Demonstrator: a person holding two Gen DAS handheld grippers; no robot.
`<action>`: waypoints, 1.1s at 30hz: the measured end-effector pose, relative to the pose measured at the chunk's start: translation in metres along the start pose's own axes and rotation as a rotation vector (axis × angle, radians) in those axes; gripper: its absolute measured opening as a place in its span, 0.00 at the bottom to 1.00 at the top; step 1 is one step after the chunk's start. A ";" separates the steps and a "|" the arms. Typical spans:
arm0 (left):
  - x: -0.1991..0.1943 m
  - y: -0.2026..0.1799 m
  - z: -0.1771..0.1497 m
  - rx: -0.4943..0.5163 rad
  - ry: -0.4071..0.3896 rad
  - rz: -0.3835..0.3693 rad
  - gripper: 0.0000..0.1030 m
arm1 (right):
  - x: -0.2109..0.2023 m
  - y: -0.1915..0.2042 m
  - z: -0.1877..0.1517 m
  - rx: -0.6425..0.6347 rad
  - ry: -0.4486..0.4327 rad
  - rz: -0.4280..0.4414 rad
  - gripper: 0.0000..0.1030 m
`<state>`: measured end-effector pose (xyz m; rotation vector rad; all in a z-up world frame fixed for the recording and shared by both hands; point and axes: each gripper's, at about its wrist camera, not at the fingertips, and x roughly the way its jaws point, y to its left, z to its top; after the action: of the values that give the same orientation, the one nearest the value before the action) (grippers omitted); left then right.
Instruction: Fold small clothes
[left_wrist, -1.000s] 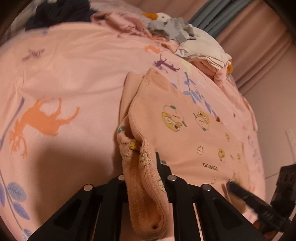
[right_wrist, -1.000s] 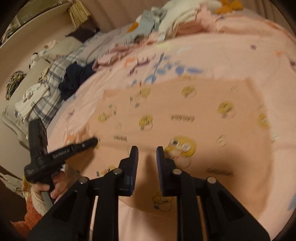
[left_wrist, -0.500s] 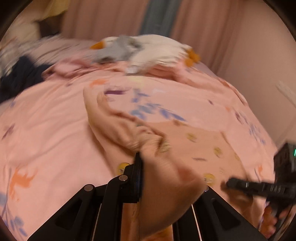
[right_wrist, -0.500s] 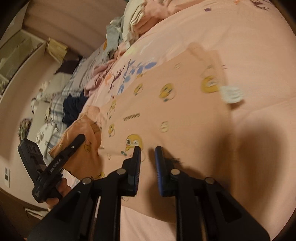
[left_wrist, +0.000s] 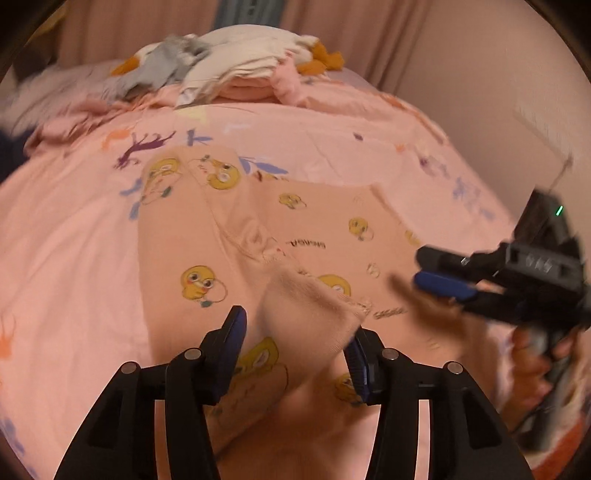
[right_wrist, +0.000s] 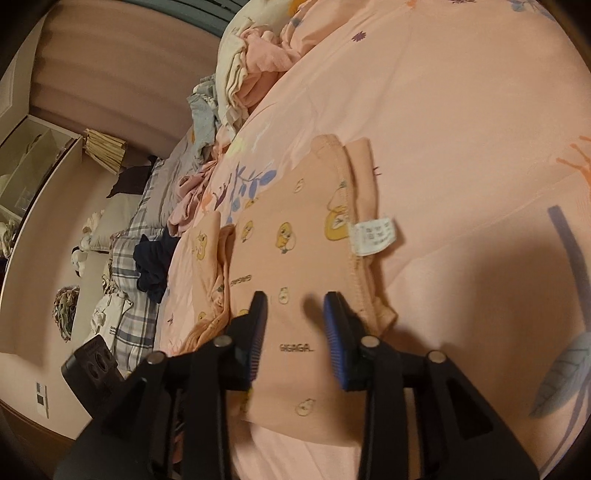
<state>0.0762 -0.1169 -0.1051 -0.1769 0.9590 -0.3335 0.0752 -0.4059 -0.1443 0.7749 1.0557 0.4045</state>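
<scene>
A small peach garment printed with yellow ducks (left_wrist: 303, 229) lies on the pink bed sheet (left_wrist: 74, 236). Its sleeve is folded over the body, and the ribbed cuff (left_wrist: 314, 306) lies between the open jaws of my left gripper (left_wrist: 295, 339), which do not grip it. My right gripper (left_wrist: 443, 277) shows at the right of the left wrist view, open. In the right wrist view my right gripper (right_wrist: 295, 321) is open just above the garment (right_wrist: 291, 258), near its white label (right_wrist: 375, 236). The left gripper's body (right_wrist: 92, 362) shows at the lower left.
A pile of small clothes (left_wrist: 236, 70) lies at the far end of the bed, also in the right wrist view (right_wrist: 243, 77). A dark garment (right_wrist: 153, 262) and a plaid blanket (right_wrist: 125, 302) lie at the bed's side. Curtains (left_wrist: 140, 29) and a wall stand behind.
My left gripper swung the sleeve across onto the garment's body and opened, letting the cuff go. My right gripper moved over toward the label side and opened wider.
</scene>
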 end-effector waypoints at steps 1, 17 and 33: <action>-0.005 -0.001 -0.002 -0.010 -0.005 0.004 0.53 | -0.001 0.000 0.000 -0.003 0.008 0.006 0.46; -0.011 0.028 -0.045 -0.056 0.132 -0.055 0.64 | 0.087 0.057 0.007 -0.062 0.261 0.152 0.67; -0.010 0.027 -0.057 -0.016 0.078 -0.034 0.64 | 0.156 0.086 0.023 -0.215 0.342 0.132 0.13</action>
<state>0.0296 -0.0878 -0.1378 -0.1960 1.0369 -0.3664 0.1719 -0.2564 -0.1717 0.5957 1.2575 0.7702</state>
